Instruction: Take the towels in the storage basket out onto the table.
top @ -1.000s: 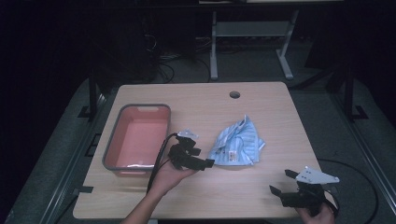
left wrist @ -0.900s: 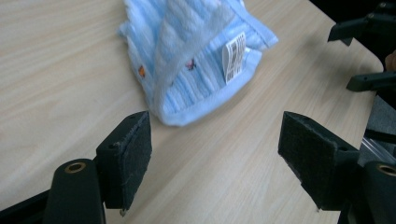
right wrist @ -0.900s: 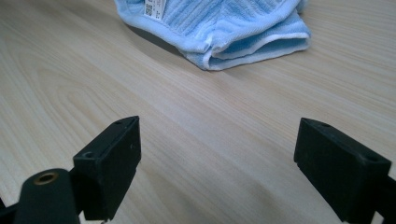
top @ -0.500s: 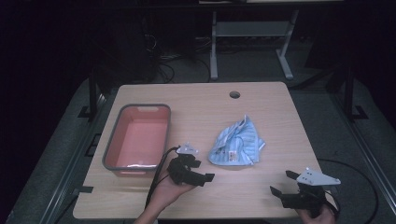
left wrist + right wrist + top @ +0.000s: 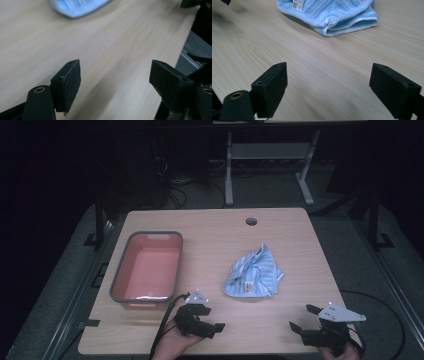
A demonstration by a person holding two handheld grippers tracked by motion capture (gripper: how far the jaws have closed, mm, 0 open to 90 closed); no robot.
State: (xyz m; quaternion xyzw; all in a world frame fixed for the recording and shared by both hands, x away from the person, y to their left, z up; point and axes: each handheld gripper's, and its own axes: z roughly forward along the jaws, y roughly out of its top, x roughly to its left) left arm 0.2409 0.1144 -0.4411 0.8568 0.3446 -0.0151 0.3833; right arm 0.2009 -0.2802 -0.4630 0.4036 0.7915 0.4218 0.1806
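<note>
Since a second ago your left gripper [image 5: 206,324] has pulled back from the blue towel [image 5: 253,277] toward your edge of the table [image 5: 215,230], and it now sits low over bare wood near the front edge; your right gripper [image 5: 306,320] has not shifted. The towel lies where it lay before.

Your left jaws stand wide apart with nothing between them: in the left gripper view [image 5: 113,75] the two black pads frame only pale wood grain, and a blurred strip of the towel [image 5: 75,6] shows at the top edge, well beyond them. Your right jaws are spread just as wide and hold nothing either; in the right gripper view [image 5: 328,77] the pads frame empty tabletop, with the towel [image 5: 332,15] ahead of them, apart from both pads, its white care label turned up near the near hem.

From the high view, the towel is a crumpled, loosely folded heap of striped light-blue cloth right of the table's middle, closer to your left gripper than to your right. A grey-rimmed pink plastic tub [image 5: 148,268] stands on the left half of the table, just beyond your left gripper, and a round cable hole [image 5: 251,221] sits near the far edge.
</note>
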